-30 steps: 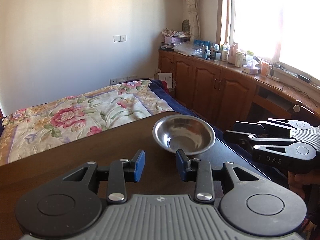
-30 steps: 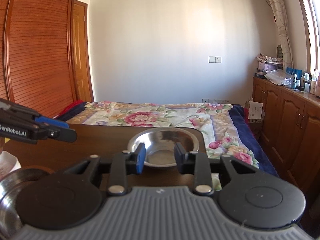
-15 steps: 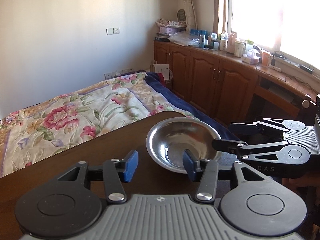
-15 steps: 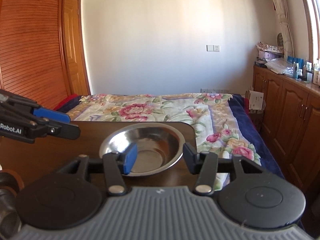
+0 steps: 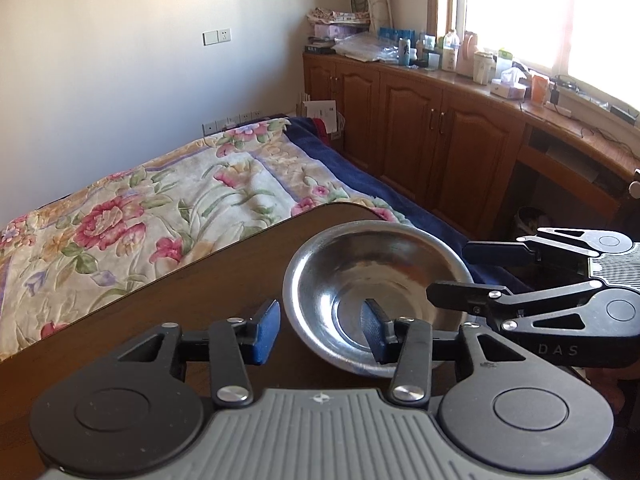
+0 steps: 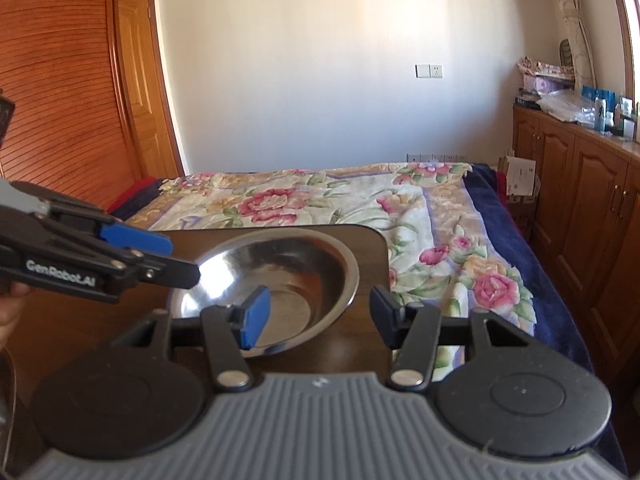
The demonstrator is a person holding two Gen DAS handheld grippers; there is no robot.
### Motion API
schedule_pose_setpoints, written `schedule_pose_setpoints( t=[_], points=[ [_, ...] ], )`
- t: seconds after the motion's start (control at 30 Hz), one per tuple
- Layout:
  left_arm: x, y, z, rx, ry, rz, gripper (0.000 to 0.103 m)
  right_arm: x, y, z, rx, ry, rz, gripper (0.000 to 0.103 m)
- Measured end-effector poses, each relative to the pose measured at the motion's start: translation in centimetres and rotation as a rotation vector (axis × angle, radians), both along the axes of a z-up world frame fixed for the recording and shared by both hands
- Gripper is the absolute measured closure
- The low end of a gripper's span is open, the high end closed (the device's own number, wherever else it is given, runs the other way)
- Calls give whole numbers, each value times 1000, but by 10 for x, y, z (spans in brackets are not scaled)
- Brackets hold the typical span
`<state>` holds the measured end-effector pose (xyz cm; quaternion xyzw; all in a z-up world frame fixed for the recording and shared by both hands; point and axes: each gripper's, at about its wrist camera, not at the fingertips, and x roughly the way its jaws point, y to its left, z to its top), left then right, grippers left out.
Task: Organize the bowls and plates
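Note:
A single steel bowl (image 5: 376, 280) stands near the far right corner of the dark wooden table (image 5: 200, 280). My left gripper (image 5: 320, 334) straddles the bowl's near left rim, with one blue pad outside and the other inside. Its jaws are closing and the pads stand clear of the metal. From the right, my right gripper (image 5: 448, 270) reaches over the opposite rim. In the right wrist view the bowl (image 6: 280, 272) has my right gripper (image 6: 319, 316) open across its right rim, left pad inside. The left gripper (image 6: 182, 260) comes in at the bowl's left edge.
Beyond the table's (image 6: 368, 240) far edge lies a bed with a floral cover (image 5: 160, 216). Wooden cabinets (image 5: 440, 136) topped with bottles run under the window on the right. A slatted wooden door (image 6: 60, 100) is on the left. A hand (image 6: 8, 312) holds the left gripper.
Both grippers have moved in on the bowl and their jaws stand wider apart. Each now has one pad inside the bowl's rim; a second ago both were short of it.

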<state>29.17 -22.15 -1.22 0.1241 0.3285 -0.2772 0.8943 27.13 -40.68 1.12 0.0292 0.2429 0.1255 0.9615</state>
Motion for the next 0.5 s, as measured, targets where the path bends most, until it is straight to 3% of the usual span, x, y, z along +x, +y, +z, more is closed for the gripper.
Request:
schedule_pose_setpoints(
  t=[0.33, 0.5],
  points=[
    [15, -4, -10, 39, 39, 23, 55, 7, 1, -5, 19, 47, 23, 47],
    [20, -5, -12, 39, 90, 1, 62, 9, 3, -6, 16, 64, 30, 47]
  ],
)
